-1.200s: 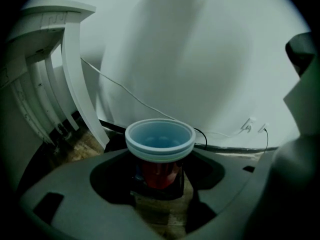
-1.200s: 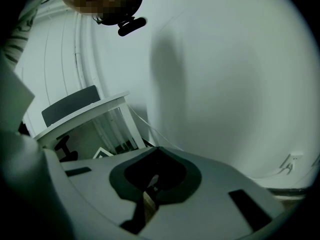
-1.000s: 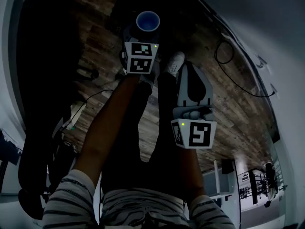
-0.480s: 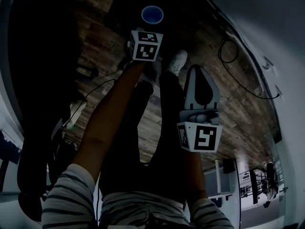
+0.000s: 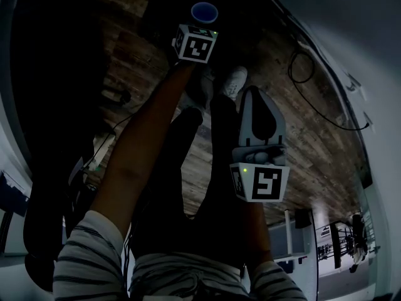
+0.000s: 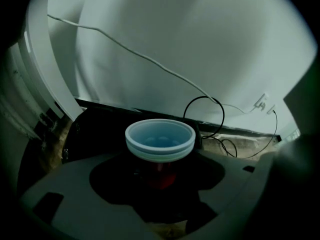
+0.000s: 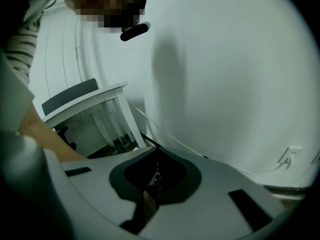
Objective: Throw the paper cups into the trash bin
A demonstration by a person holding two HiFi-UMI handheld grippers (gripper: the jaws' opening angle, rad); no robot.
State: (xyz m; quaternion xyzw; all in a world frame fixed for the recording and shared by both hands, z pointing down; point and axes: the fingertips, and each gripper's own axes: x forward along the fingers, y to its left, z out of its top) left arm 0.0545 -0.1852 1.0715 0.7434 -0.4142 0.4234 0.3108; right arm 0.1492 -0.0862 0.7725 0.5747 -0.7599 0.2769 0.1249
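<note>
A stack of paper cups (image 5: 204, 12), red outside with pale blue rims (image 6: 160, 140), stands upright in my left gripper (image 5: 202, 25), which is shut on its red body (image 6: 161, 173). My left arm is stretched forward over a very dark patch of floor at the top of the head view. A dark low shape (image 6: 100, 121) lies behind the cups; I cannot tell whether it is the trash bin. My right gripper (image 5: 253, 94) hangs near my legs, jaws together with nothing between them (image 7: 152, 176).
A black cable (image 5: 307, 74) loops over the wooden floor (image 5: 313, 143) by the white wall, near a wall socket (image 6: 263, 102). My shoe (image 5: 230, 81) shows below the left gripper. White furniture (image 7: 100, 114) stands at the left of the right gripper view.
My left gripper has reached farther forward with the cups, moving up in the head view. The right gripper has barely shifted.
</note>
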